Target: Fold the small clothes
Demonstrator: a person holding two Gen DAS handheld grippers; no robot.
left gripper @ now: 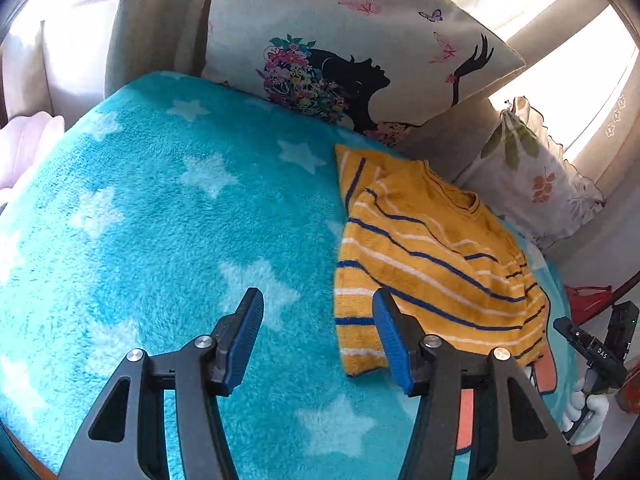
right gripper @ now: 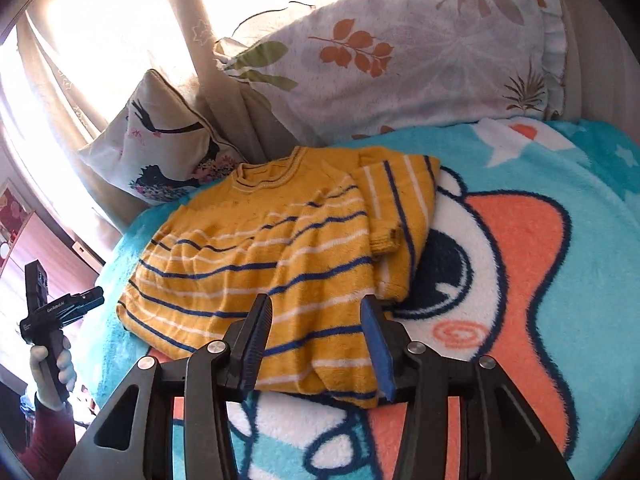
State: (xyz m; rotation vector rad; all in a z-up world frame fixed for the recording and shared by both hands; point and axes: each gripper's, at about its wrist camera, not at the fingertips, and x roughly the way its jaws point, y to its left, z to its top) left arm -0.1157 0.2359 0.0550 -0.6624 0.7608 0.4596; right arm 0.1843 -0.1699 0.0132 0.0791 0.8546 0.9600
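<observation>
Sweater (right gripper: 256, 256) hem partly hidden behind tongs (right gripper: 316, 344).

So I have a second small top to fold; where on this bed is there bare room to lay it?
The turquoise star-print fleece blanket lies bare left of the yellow striped knitted sweater, up to the butterfly-print cushion. The cartoon patch on its other side is free too. Behind the sweater, the leaf-print pillow crowds in.

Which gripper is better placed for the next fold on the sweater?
Right, probably. The right gripper hangs open over the sweater's near hem; the left gripper sits open, mostly over the blanket beside it.
</observation>
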